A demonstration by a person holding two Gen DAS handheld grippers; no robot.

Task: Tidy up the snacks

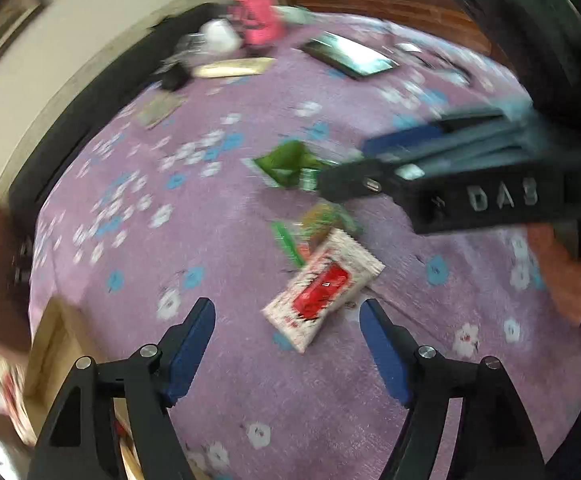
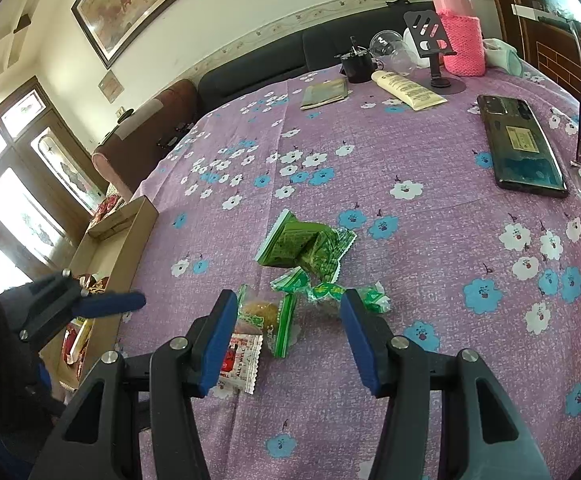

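Observation:
A white packet with a red label (image 1: 322,292) lies flat on the purple flowered cloth (image 1: 218,240), just beyond the tips of my left gripper (image 1: 288,308), which is open and holds nothing. My right gripper (image 2: 288,300) hangs open over a small heap of snacks: a yellow cake in a green-edged wrapper (image 2: 266,316), a green twisted candy (image 2: 326,290) and dark green packets (image 2: 302,244) farther back. The pads touch none of them. The same white packet (image 2: 240,360) shows beside the right gripper's left finger. The left gripper (image 2: 122,304) sits by the box.
An open cardboard box (image 2: 130,240) with snacks inside stands off the table's left edge. Farther back lie a phone (image 2: 526,148), a cream tube (image 2: 406,90), a pink bottle (image 2: 458,36), a phone stand, a glass and a small booklet. Glasses rest at the right edge.

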